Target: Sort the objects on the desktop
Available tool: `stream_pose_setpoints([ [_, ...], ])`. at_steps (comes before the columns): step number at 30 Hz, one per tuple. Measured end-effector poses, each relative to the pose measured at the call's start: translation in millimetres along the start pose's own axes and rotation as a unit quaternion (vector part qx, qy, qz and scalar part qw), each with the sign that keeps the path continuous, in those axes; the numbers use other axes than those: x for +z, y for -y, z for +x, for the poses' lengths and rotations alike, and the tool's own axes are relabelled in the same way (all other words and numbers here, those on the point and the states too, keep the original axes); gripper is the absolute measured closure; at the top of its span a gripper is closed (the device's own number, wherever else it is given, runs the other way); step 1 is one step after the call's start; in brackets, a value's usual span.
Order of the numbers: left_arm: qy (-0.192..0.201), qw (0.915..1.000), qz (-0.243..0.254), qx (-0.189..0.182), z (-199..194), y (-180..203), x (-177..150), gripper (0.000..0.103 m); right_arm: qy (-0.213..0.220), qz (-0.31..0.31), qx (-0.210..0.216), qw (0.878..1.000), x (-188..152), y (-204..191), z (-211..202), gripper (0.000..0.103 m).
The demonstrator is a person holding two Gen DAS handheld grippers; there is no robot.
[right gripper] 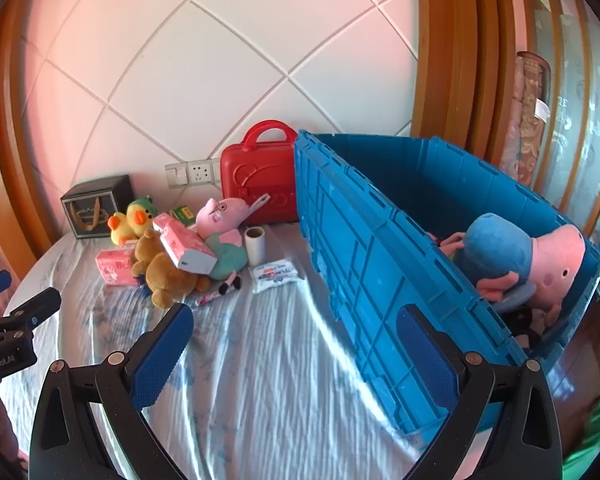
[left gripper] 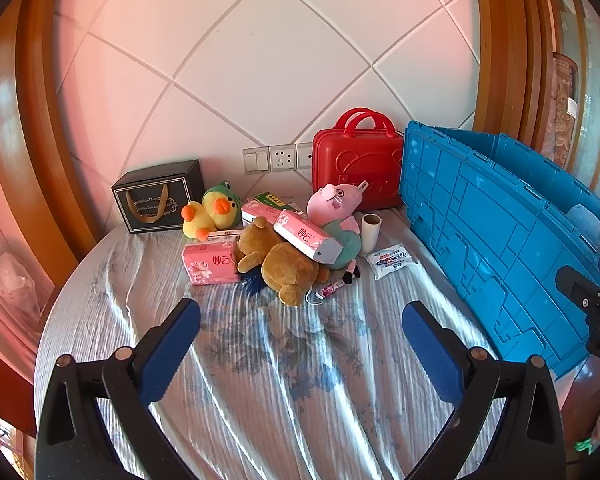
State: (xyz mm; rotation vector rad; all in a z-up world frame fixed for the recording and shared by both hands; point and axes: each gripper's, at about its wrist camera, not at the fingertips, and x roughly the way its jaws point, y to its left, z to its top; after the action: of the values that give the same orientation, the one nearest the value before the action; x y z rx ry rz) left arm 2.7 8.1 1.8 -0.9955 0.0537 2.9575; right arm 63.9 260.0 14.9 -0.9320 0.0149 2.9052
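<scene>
We look along two hand-held claws toward a round bench covered with a striped, flowered cloth, set against a white tiled wall.

At far left stands a black gift box near the wall. Just right of it sits a yellow duck toy in a green frog hat. Next comes the main pile: pink tissue packs, one leaning on a brown teddy bear, and a pink pig toy in a green outfit lying against them. Beside the pig stands a cardboard tube, with a white wipes packet flat in front of it. A red case stands upright at the wall behind.

On the right, a large blue crate rests at the bench's edge. Inside it lies one pig toy in blue.

Our left claw hangs over bare cloth, jaws wide, holding nothing. Our right claw is also wide and empty, near the crate's side wall.

We judge the sorting barely started: one toy is in the crate, and nearly the whole pile waits on the bench.
</scene>
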Motion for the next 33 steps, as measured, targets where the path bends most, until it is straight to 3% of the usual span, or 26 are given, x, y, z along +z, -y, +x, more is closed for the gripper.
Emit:
stream_pose_setpoints([
  [33, -0.012, 0.9999, -0.005, -0.001, 13, -11, -2, 0.0, -0.016, -0.005, 0.001, 1.0, -3, -6, 14, 0.0],
])
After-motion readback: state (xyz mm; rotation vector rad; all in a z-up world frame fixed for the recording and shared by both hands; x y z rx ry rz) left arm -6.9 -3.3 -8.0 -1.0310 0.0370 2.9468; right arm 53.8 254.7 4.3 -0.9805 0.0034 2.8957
